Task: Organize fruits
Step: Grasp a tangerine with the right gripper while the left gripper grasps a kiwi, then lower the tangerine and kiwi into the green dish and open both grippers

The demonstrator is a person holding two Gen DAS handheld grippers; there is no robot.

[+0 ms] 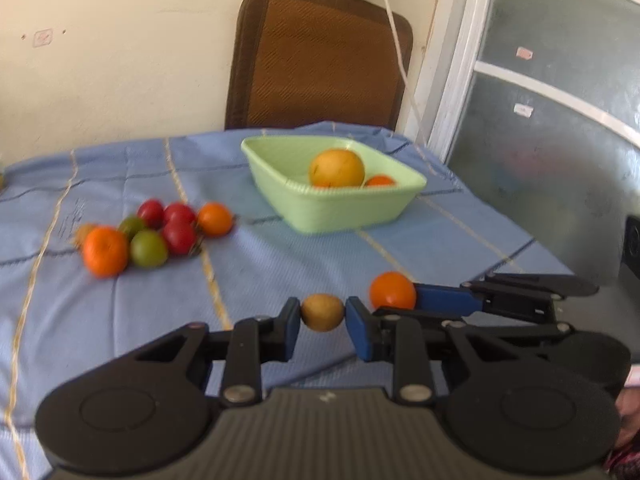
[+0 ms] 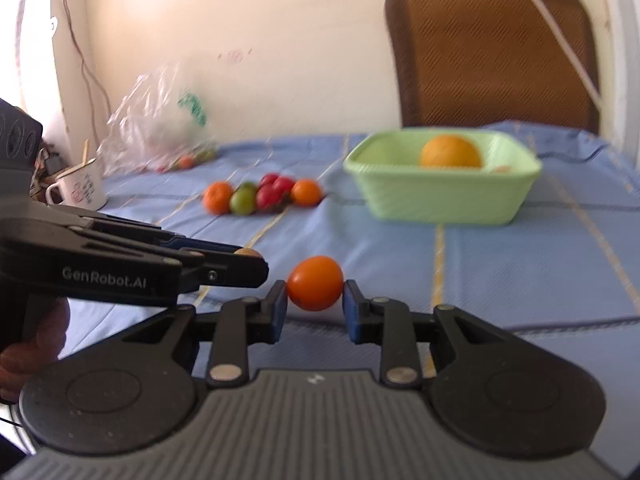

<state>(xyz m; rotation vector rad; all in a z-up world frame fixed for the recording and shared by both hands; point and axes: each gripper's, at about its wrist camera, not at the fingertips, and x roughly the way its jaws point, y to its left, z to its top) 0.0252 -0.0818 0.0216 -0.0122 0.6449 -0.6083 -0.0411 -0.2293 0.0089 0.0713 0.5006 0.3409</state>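
Left tool (image 1: 322, 313): jaws clamped on a small brownish fruit (image 1: 322, 313), pads pressing its two sides, carried clear above the worktop (image 1: 420, 248). Right tool (image 2: 315, 283): jaws closed on a small orange fruit (image 2: 315, 283), likewise lifted; both loads point toward the pale green basket (image 1: 344, 210), presumably their destination, since it already holds a large yellow-orange fruit (image 1: 337, 168) and a smaller orange one (image 1: 380, 181). Remaining stock: a loose cluster of red, green and orange fruits (image 1: 160, 236) on the blue cloth, left of the basket, not yet sorted. Left wrist view alone shows the basket's second fruit clearly and the frosted door (image 1: 560, 120). Right wrist view alone shows a plastic bag (image 2: 160, 128) with more fruit, a white mug (image 2: 82, 188), and the hand (image 2: 36, 344) on the left tool.
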